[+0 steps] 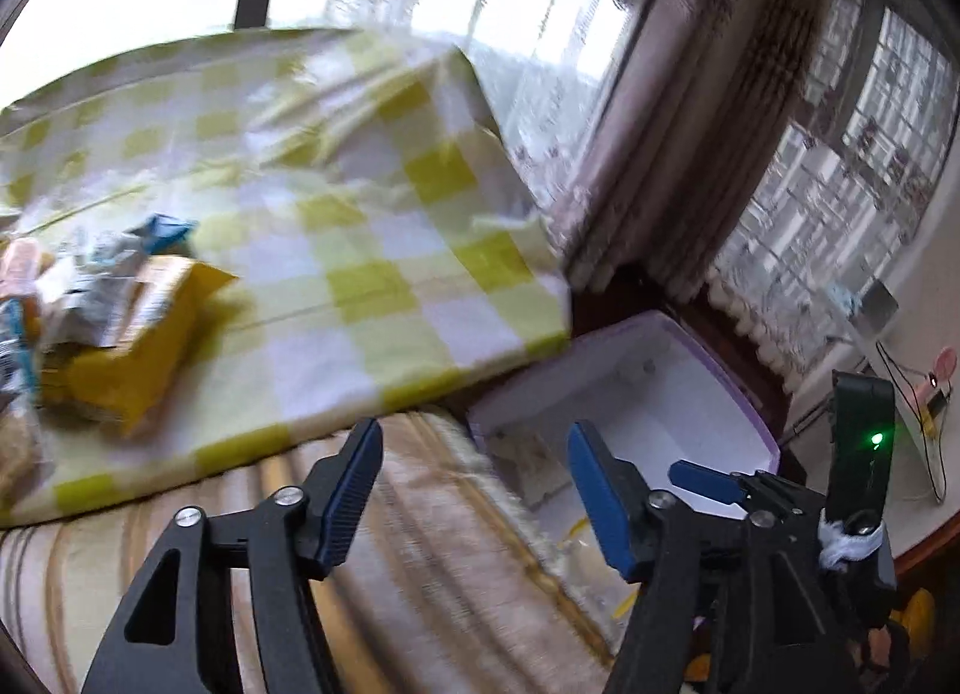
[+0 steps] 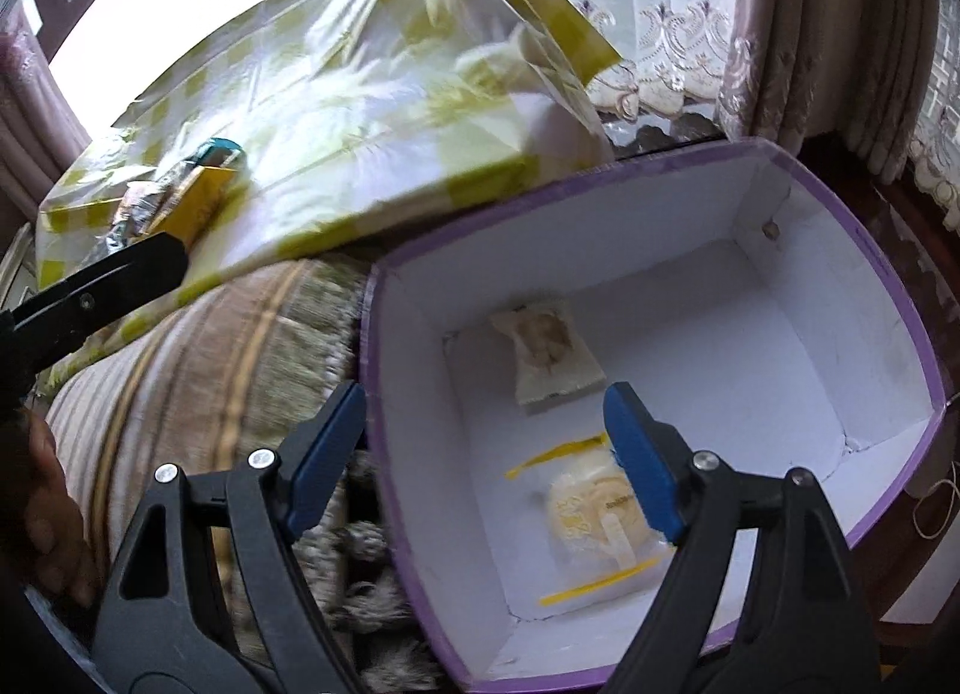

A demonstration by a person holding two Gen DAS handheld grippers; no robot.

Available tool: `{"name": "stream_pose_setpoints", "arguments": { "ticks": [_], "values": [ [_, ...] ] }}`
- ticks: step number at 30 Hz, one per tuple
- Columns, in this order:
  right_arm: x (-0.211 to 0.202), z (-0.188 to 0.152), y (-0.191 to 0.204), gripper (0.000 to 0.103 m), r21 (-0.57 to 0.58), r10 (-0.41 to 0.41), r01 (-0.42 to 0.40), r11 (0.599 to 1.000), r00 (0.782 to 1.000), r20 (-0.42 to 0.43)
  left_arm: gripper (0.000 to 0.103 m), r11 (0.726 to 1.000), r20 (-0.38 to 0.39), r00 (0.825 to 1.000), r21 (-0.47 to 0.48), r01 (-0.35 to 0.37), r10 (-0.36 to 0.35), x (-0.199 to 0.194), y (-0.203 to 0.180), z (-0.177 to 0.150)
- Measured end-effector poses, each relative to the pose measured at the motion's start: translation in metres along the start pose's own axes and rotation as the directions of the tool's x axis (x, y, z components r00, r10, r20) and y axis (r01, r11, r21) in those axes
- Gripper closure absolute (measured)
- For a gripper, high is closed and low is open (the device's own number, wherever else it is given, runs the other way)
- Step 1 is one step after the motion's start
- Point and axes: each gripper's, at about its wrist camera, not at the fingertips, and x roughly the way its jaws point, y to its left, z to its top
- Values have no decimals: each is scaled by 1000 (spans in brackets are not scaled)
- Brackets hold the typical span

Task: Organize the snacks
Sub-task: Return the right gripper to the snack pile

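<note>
Now both hand-held grippers, left (image 1: 474, 490) and right (image 2: 486, 454), gape, holding nothing; 2 snack packets (image 2: 600, 505) lie in the purple box (image 2: 864, 250). Far-left pile (image 1: 108, 328) risks sliding off slippery checked cloth (image 1: 372, 250).

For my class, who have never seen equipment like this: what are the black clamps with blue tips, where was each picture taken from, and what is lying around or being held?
Each clamp is a hand-held gripper with a camera looking along its two fingers. One picture looks past the left gripper, the other past the right gripper. Both stand open and hold nothing. A pile of snack packets lies on the yellow-checked cloth. Beside it a purple-edged white box already contains two packets: a pale one and a clear yellow-striped one.
</note>
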Motion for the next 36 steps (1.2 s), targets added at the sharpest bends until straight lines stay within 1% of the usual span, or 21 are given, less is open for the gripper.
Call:
{"name": "stream_pose_setpoints", "arguments": {
  "ticks": [2, 4, 6, 7, 9, 12, 15, 20, 23, 26, 28, 31, 34, 36],
  "values": [
    [-3, 2, 7, 20, 2, 25, -25, 1000, 1000, 12, 35, 999, 10, 1000, -23, -27, 27, -9, 13, -2],
    [-7, 4, 16, 20, 2, 31, -32, 999, 999, 35, 35, 997, 17, 998, -44, -57, 58, -20, 27, -4],
    [-10, 5, 24, 20, -2, 54, -54, 999, 997, 49, 35, 995, 48, 997, -73, -63, 67, -35, 45, -10],
    [-10, 7, 30, 20, -4, 68, -68, 998, 996, 53, 35, 994, 61, 994, -77, -81, 86, -42, 53, -13],
    [-9, 8, 41, 20, -20, 81, -80, 997, 995, 51, 35, 987, 76, 987, -81, -136, 142, -53, 67, -19],
    [-7, 10, 59, 20, -60, 97, -94, 994, 994, 42, 35, 977, 85, 977, -107, -187, 196, -70, 95, -29],
    [-5, 12, 72, 20, -76, 122, -119, 990, 992, 36, 35, 957, 93, 958, -130, -259, 272, -84, 122, -40],
    [1, 16, 99, 20, -114, 135, -131, 985, 991, 25, 35, 928, 85, 937, -193, -319, 340, -101, 163, -55],
    [9, 18, 115, 20, -143, 126, -124, 982, 992, 9, 35, 916, 89, 932, -236, -324, 352, -108, 181, -58],
    [16, 25, 132, 20, -161, 127, -126, 979, 992, -4, 35, 909, 94, 925, -248, -336, 368, -110, 193, -56],
    [21, 30, 146, 20, -185, 119, -118, 976, 993, -2, 35, 908, 95, 925, -251, -335, 368, -109, 200, -54],
    [29, 36, 171, 20, -236, 122, -121, 964, 992, -8, 35, 910, 99, 929, -259, -323, 357, -107, 209, -48],
    [36, 42, 195, 20, -281, 135, -132, 951, 991, -8, 35, 913, 100, 937, -280, -297, 336, -104, 219, -42],
    [42, 46, 209, 20, -305, 140, -135, 943, 990, -6, 35, 911, 90, 946, -311, -269, 311, -101, 227, -40]
  ]
}}
